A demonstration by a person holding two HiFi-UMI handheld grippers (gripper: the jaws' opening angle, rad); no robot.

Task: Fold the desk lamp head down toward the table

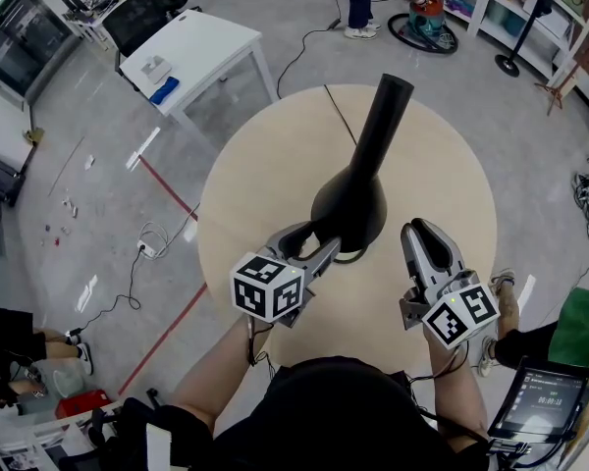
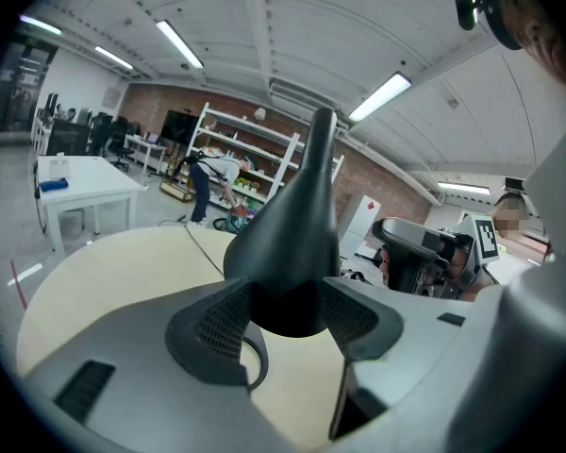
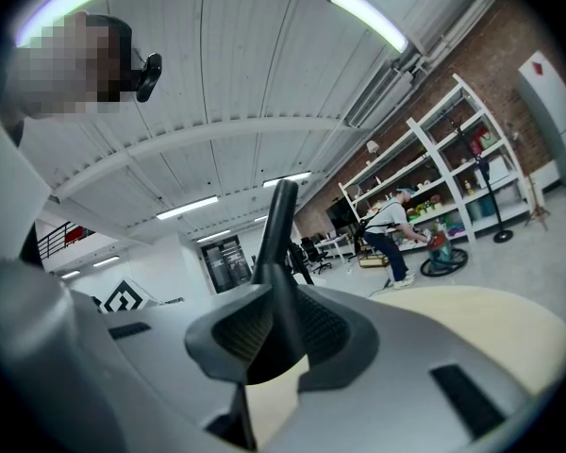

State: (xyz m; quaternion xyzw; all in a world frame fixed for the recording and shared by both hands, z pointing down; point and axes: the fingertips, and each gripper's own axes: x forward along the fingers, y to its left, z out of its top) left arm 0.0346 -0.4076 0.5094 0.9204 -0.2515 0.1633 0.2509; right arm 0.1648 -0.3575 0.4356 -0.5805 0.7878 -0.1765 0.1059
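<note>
The fold is at the gripping stage. The left tongs point(image 1: 319, 244), at lower centre of the head view, are closed on the flared lower part of the matte black desk lamp point(image 1: 351, 204). Their ribbed dark pads point(image 2: 222, 324) press against both sides of it in the left gripper view. The lamp stands at the middle of the round, pale beige tabletop point(image 1: 265, 184), and its tube slants toward the top of the frame.

The right tongs point(image 1: 424, 232), at lower right, are slightly parted and hold nothing. The head view shows them just beside the lamp and clear of it. In the right gripper view the lamp point(image 3: 278, 225) only lines up beyond the gap.

My reading is that the head hasn't been tipped yet. The next move probably calls for one firm hold to steady the lamp while the other tongs catch the tube and swing it downward. Which joint gives way isn't visible.

The lamp is a smooth, bell-shaped body that narrows into a straight round tube with a blunt end. It looks like hard plastic or coated metal and slippery to hold. A thin dark cable point(image 1: 351, 257) loops under it. The tabletop is flat and unglossy, with one fine seam across it.
</note>
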